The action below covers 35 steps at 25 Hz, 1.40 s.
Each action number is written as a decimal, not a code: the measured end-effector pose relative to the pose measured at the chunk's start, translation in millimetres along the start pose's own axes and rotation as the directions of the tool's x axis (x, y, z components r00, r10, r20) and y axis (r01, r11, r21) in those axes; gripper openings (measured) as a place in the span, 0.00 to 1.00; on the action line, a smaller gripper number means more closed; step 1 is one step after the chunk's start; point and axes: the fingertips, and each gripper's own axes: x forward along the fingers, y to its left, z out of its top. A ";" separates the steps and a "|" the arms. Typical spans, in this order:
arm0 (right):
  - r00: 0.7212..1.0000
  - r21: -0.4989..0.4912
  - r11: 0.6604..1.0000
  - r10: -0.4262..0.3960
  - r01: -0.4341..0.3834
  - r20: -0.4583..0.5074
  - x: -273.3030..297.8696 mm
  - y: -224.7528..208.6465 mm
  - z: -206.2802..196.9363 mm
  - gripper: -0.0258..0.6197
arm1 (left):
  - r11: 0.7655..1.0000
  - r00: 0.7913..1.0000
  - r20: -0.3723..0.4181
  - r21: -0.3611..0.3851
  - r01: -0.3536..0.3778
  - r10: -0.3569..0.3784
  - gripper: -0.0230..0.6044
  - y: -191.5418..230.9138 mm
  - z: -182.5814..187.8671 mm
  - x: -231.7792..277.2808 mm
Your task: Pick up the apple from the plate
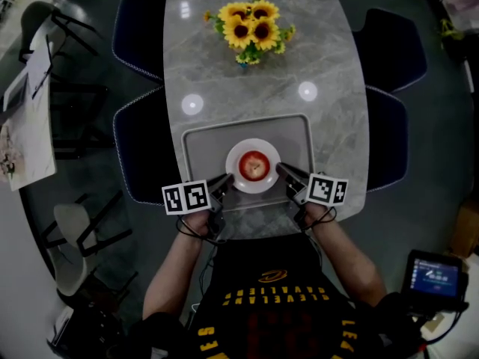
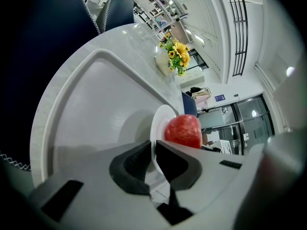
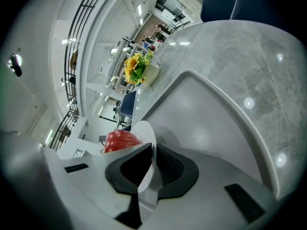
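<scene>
Yellow lettering is seen upside down on the person's dark shirt (image 1: 277, 305); it appears to read "CLEVELAND" in part, and the rest cannot be made out. A black-and-white square marker is carried on the cube of each gripper. At 4 o'clock in the head view a small screen (image 1: 432, 275) with a blue display is seen, its print too small to be read.

Both forearms are stretched forward from 6 o'clock, and the 2 grippers are angled downward and inward toward each other. The left gripper (image 1: 227, 179) is set at the plate's (image 1: 233, 155) 8 o'clock and the right gripper (image 1: 281, 170) at its 4 o'clock. In the left gripper view the jaws are closed almost together, with the thin white rim of the plate pinched between the dark pads. In the right gripper view the same is shown: the rim is clamped between nearly closed jaws.

The red apple (image 1: 255, 165) is left on the middle of the plate, touched by neither gripper. The plate is placed at the centre of a grey tray (image 1: 202, 148) on the marbled table (image 1: 329, 51), with sunflowers (image 1: 251, 25) at 12 o'clock.
</scene>
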 end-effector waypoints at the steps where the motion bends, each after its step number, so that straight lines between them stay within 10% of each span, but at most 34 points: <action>1: 1.000 0.003 1.000 0.002 -0.002 0.004 0.0 0.9 1.4 0.10 | 1.000 1.000 -0.004 0.003 0.002 -0.002 0.09 -0.9 0.9 -0.3; 35: 0.991 0.003 0.994 0.113 -0.113 0.068 -109.1 26.2 44.3 0.09 | 0.993 0.993 0.038 0.050 0.107 -0.109 0.08 -123.0 -33.0 -0.4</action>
